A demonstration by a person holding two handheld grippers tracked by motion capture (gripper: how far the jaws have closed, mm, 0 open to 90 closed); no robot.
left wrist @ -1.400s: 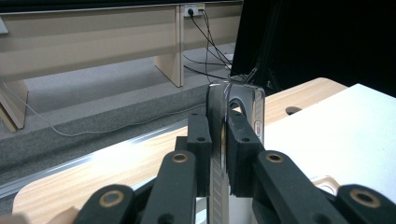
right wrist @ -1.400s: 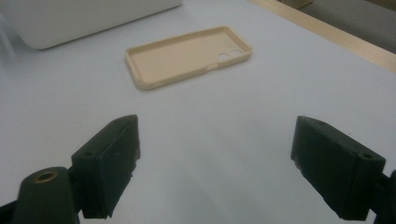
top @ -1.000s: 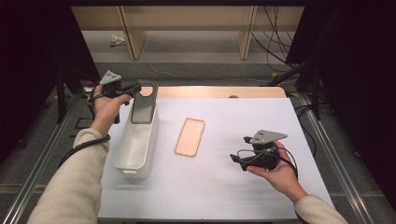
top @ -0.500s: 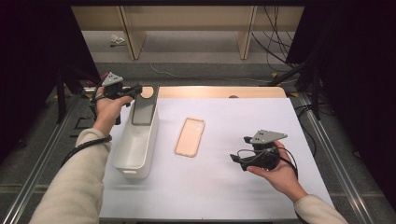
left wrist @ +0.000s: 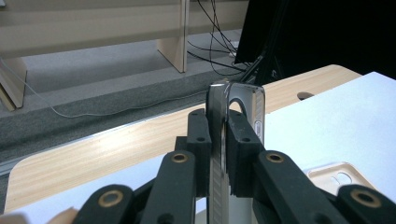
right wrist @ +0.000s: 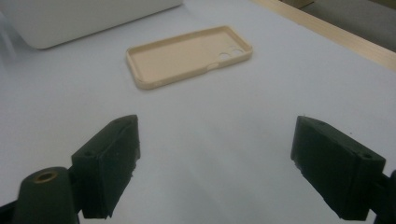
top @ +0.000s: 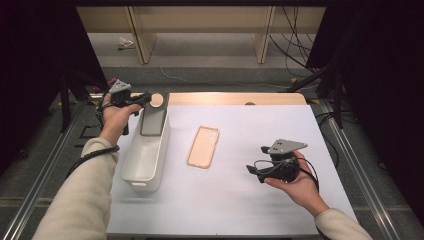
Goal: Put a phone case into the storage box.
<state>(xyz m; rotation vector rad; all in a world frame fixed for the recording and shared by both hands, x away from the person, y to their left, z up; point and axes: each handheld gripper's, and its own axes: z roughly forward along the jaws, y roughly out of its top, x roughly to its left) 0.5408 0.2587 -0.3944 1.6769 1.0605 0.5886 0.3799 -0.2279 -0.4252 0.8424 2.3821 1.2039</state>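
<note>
Grey-cased phone (top: 153, 116), one item, is clamped by its thin edges in our left tongs (top: 145, 98) and stands upright at the far end of the white bin (top: 134, 172), its lower part inside the bin wall; in the left gripper view the black pads (left wrist: 201, 140) press on both sides of the phone's (left wrist: 236, 100) body. We judge the step in hand to be lifting the phone out of the bin. Beige phone case (top: 203, 146), one item, lies open side up on the white worktop (top: 280, 120), just beside the bin and well apart from our right tongs (top: 251, 171). Those tongs stand wide apart and hold nothing, pointing at the case (right wrist: 189, 56) from near the worktop. Next move, in our judgement: carry the phone across to the case, while the right tongs steady the case for seating. Count: one phone, one case, one bin, two tongs.
</note>
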